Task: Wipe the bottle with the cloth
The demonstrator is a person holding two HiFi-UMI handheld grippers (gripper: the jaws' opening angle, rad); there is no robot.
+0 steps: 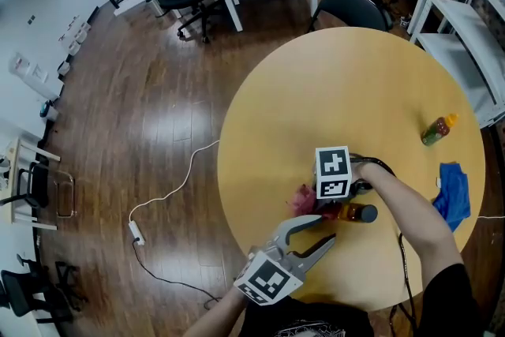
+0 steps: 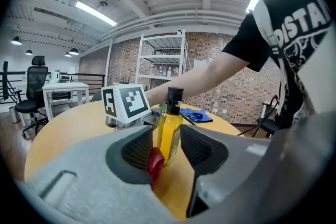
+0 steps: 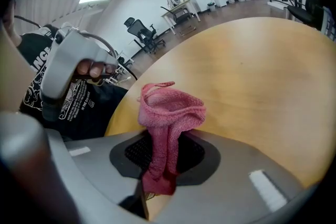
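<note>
Pink terry cloth (image 3: 170,110) sits clamped in the right gripper (image 3: 165,150) at frame centre, while the left gripper (image 2: 167,153) holds its jaws apart, facing the upright black-capped yellow bottle (image 2: 169,131).

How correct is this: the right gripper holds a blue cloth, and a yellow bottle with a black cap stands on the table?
The colour is wrong: the cloth in the right gripper is pink, not blue, as the right gripper view shows. The yellow bottle does stand on the table.

small green bottle (image 1: 436,130), blue rag (image 1: 453,193) near round table's (image 1: 316,106) right edge; white cable (image 1: 170,197) on floor.
</note>
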